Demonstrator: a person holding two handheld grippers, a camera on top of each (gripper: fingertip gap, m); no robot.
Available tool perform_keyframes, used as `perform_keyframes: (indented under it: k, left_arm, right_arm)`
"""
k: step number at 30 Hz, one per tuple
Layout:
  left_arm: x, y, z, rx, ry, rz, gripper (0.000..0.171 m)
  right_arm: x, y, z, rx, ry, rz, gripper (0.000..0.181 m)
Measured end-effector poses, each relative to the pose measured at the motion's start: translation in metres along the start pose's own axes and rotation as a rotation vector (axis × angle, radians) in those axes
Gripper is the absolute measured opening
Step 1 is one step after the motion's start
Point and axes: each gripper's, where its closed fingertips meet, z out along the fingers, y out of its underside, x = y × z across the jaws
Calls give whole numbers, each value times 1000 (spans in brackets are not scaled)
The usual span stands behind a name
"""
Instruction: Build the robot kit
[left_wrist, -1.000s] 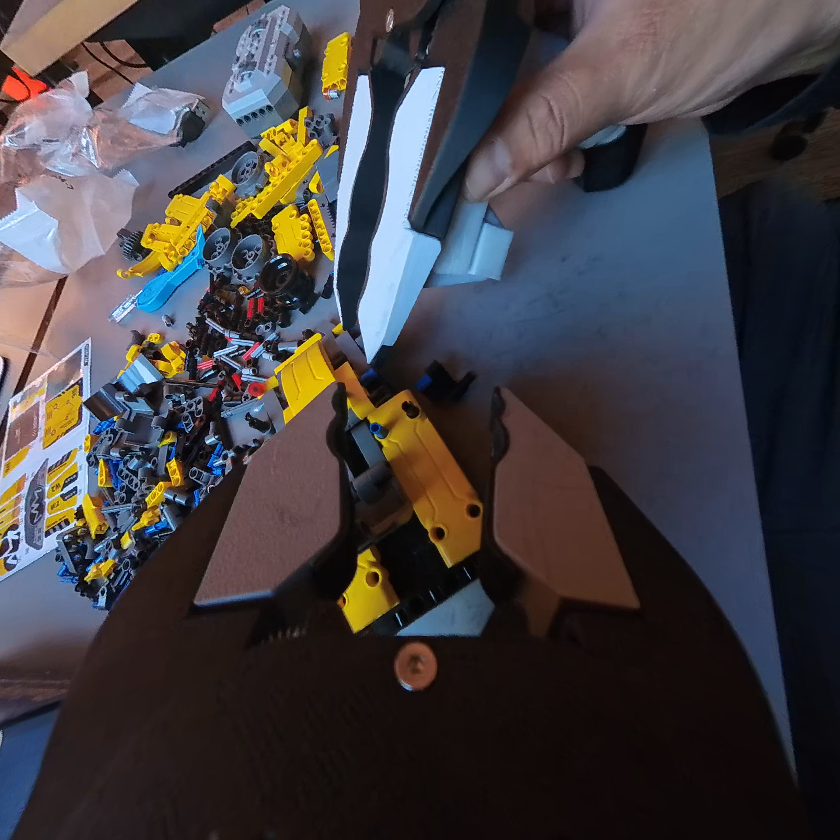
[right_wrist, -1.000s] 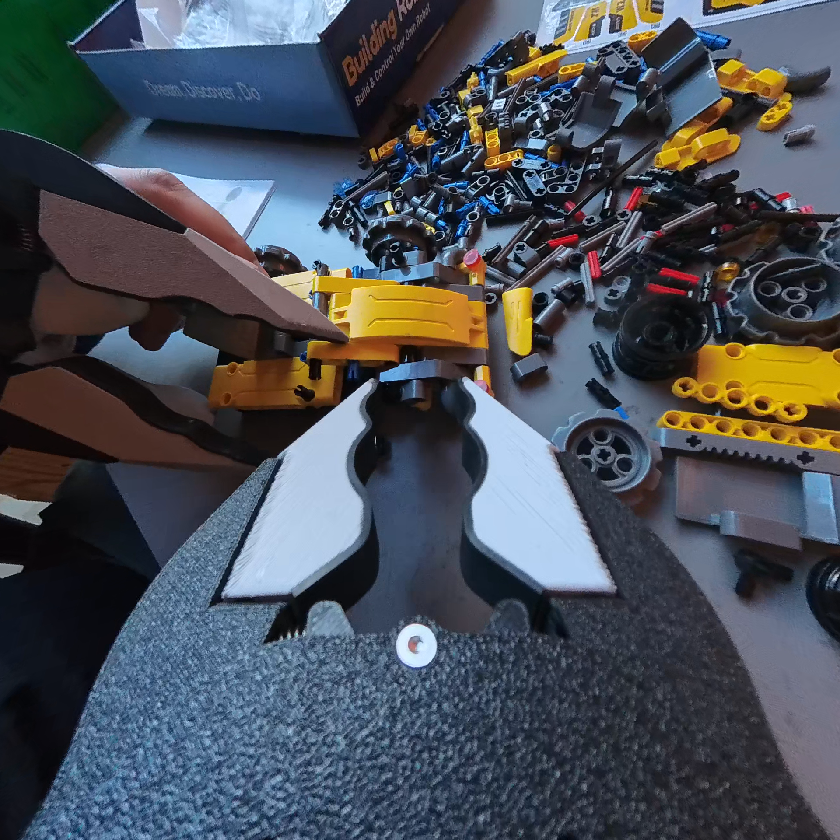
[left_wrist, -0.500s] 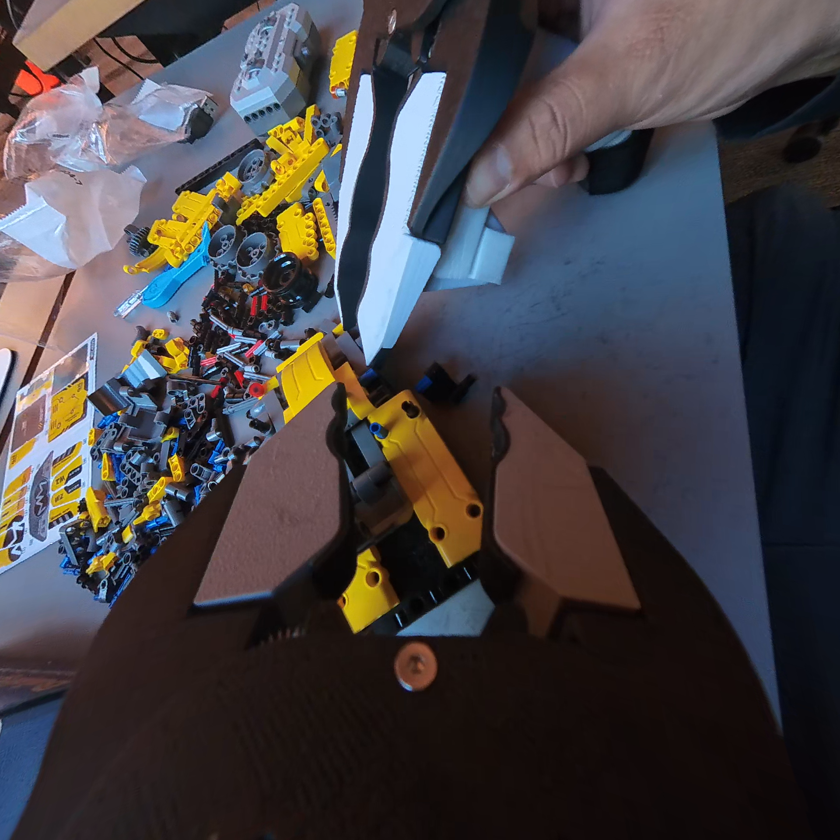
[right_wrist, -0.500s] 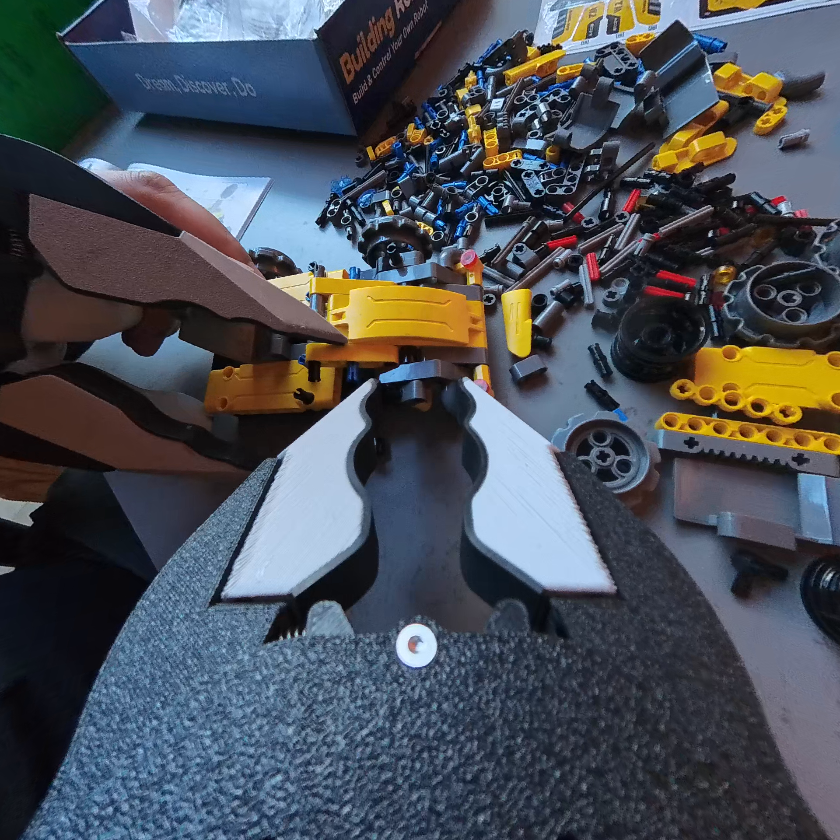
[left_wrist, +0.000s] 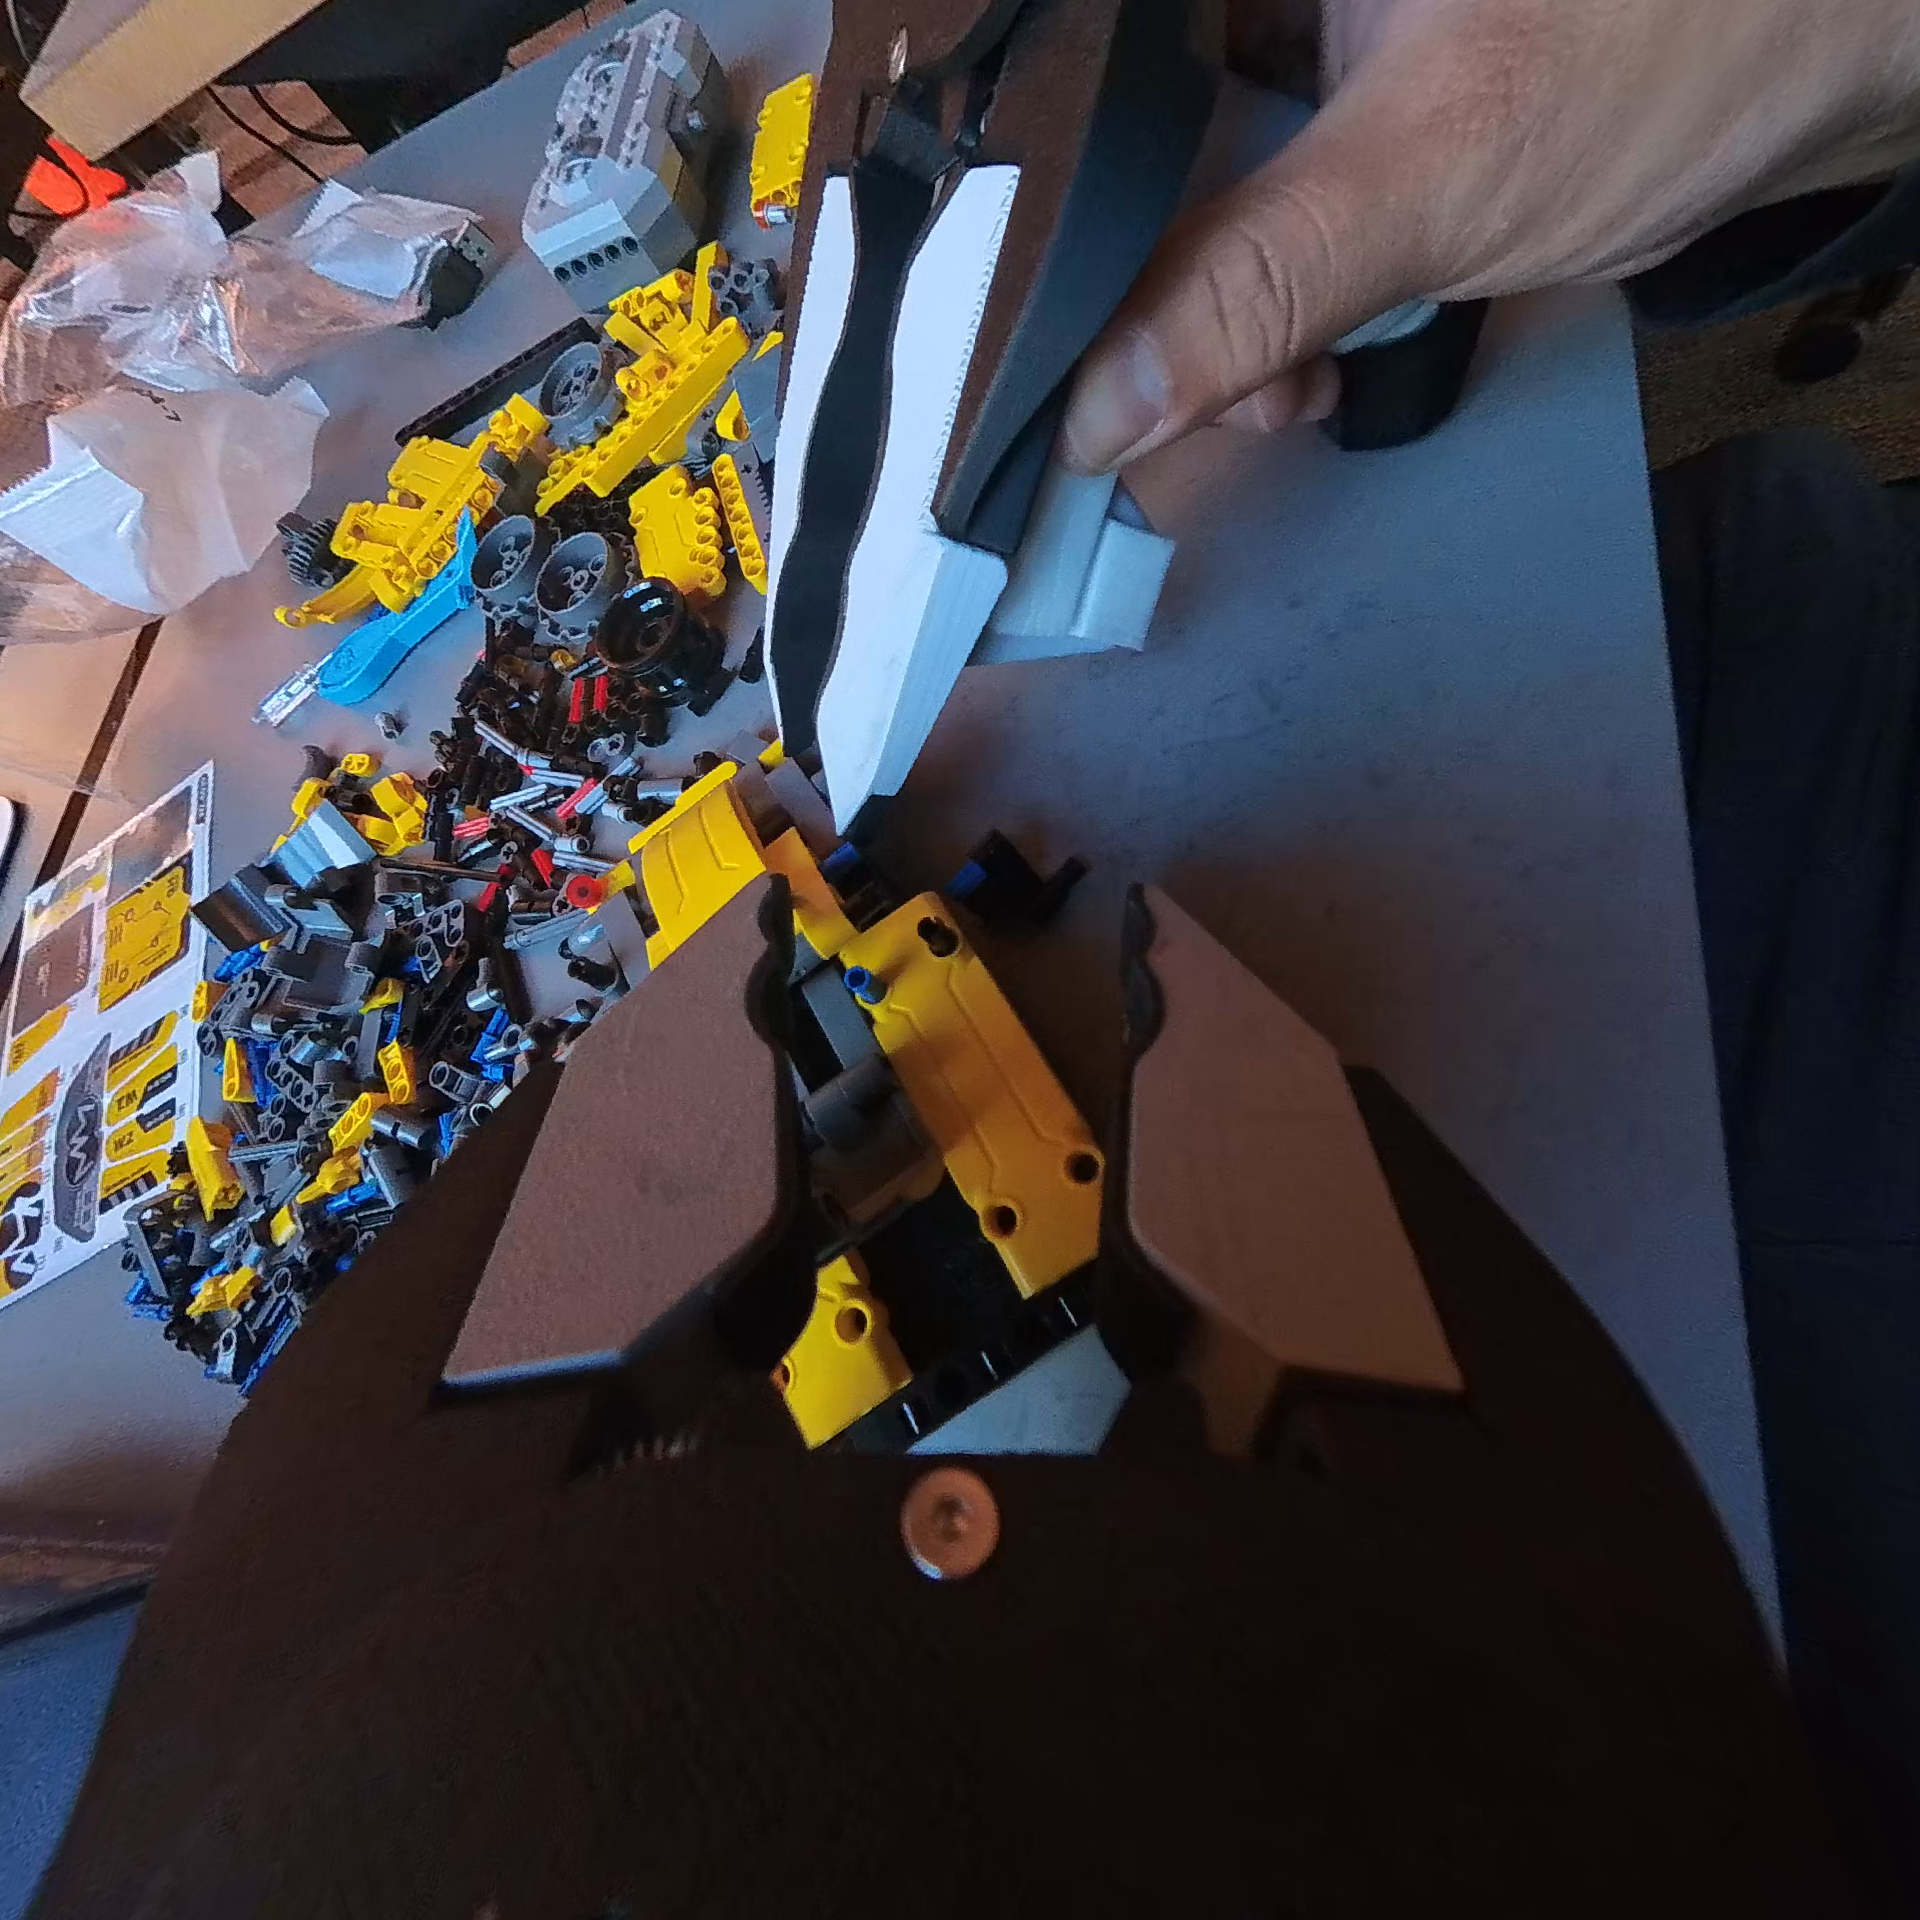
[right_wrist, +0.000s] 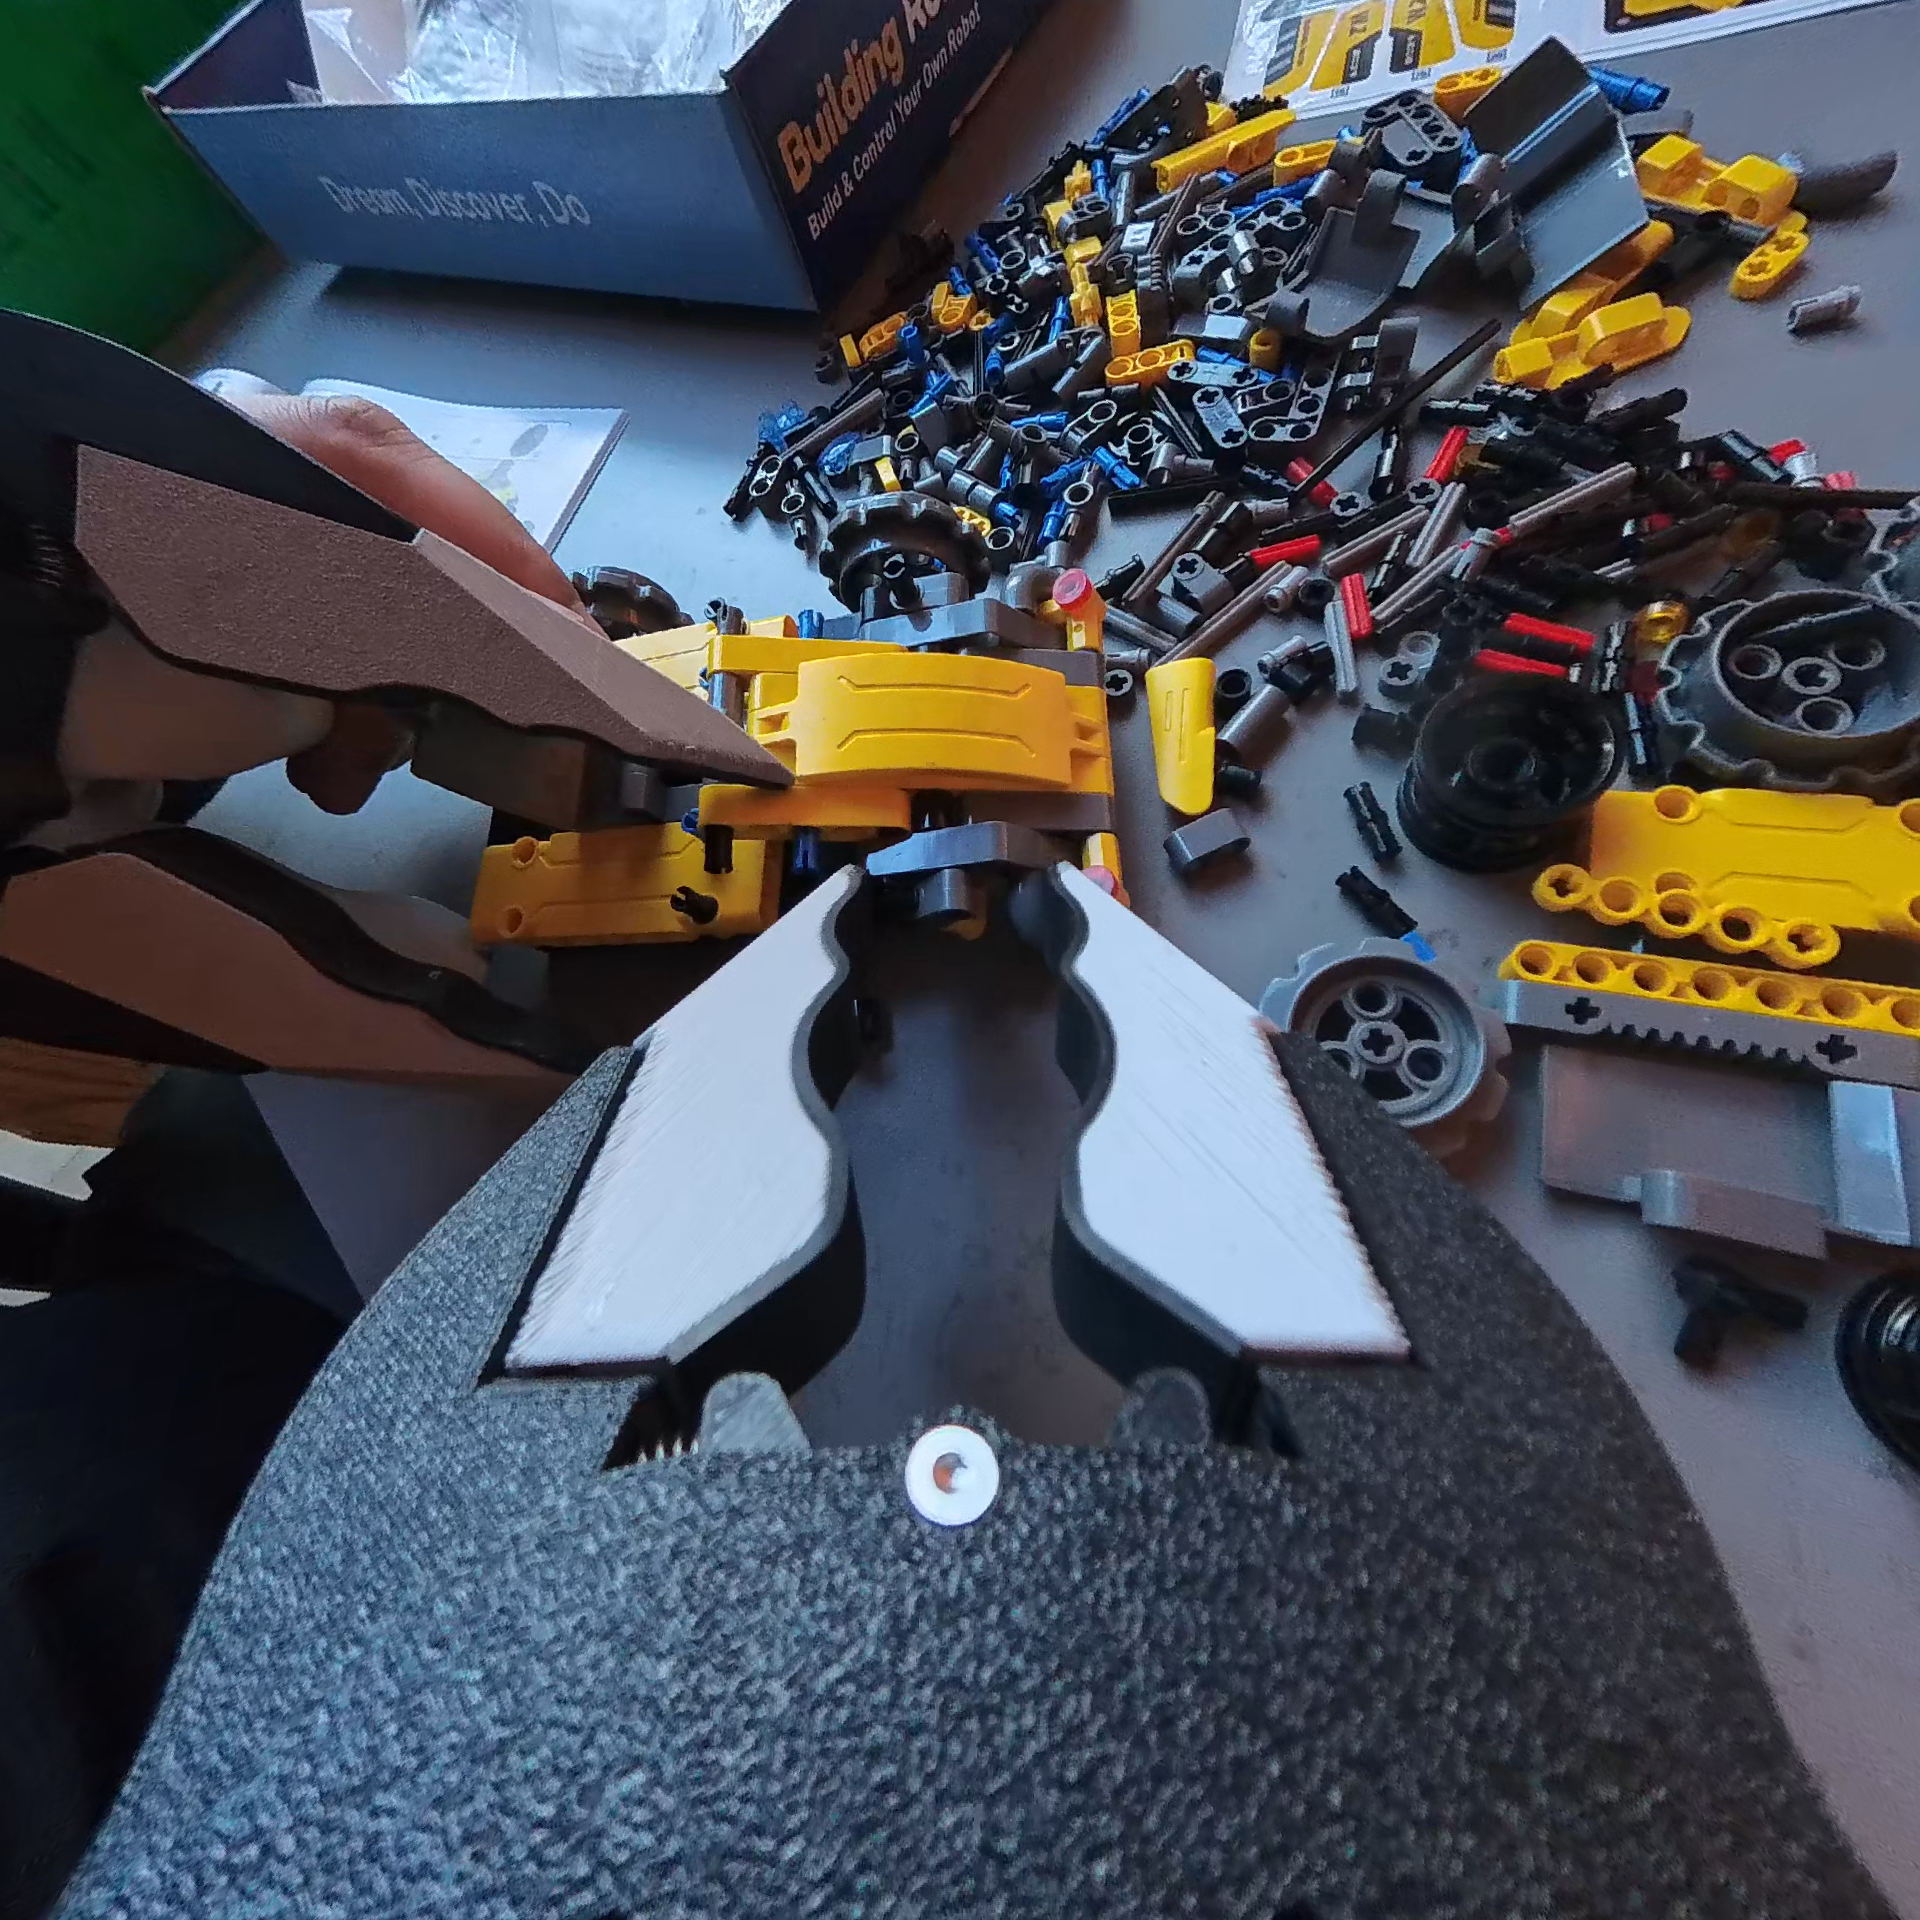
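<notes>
A half-built yellow and grey brick model (left_wrist: 987, 1081) sits between the brown fingers of my left gripper (left_wrist: 954, 914), which is shut on it just above the grey table (left_wrist: 1403, 779). In the right wrist view the model (right_wrist: 914, 717) shows from the side, with the left gripper (right_wrist: 681, 914) clamping it from above and below. My right gripper (right_wrist: 961, 883), with white fingers, is closed on a dark grey piece (right_wrist: 951, 847) at the model's near edge. In the left wrist view the right gripper (left_wrist: 842, 800) comes down from above, held by a hand (left_wrist: 1455, 156).
A wide pile of loose yellow, black, blue and red parts (right_wrist: 1195, 343) covers the table beside the model. A blue box (right_wrist: 499, 197) and a booklet (right_wrist: 520, 457) lie behind. Wheels (right_wrist: 1382, 1029), a sticker sheet (left_wrist: 94, 1039), plastic bags (left_wrist: 135, 312) and a grey block (left_wrist: 623, 187) are nearby.
Both grippers keep their hold on the model. The views have only shifted slightly.
</notes>
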Motion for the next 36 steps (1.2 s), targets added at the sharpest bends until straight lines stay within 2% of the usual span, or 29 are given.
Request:
perform_keyframes:
  k: [9,15,16,20,24,26,28,30,33,36]
  left_arm:
    - [0,0,0,2,3,-4,60]
    - [1,1,-1,16,18,0,61]
    - [1,0,-1,24,20,2,61]
    - [0,0,-2,43,33,-19,59]
    - [0,0,-2,53,41,-16,60]
    - [0,0,-2,61,49,-22,60]
    - [0,0,-2,69,54,-27,59]
    - [0,-1,-2,78,58,-31,59]
    - [0,-1,-2,84,64,-36,59]
    - [0,-1,-2,85,63,-35,59]
  right_arm:
    - [0,0,0,2,-5,16,33]
    - [2,-3,-3,18,-132,215,28]
    - [5,-2,-3,19,-134,233,18]
    - [5,-3,-5,31,-180,270,18]
    - [10,-6,-14,80,-109,206,28]
    - [14,-10,-22,119,-52,146,44]
    - [11,-9,-27,119,-29,71,44]
    - [10,-1,-23,64,27,-29,51]
    - [9,4,-15,18,115,-165,51]
    - [9,3,-8,8,136,-202,48]
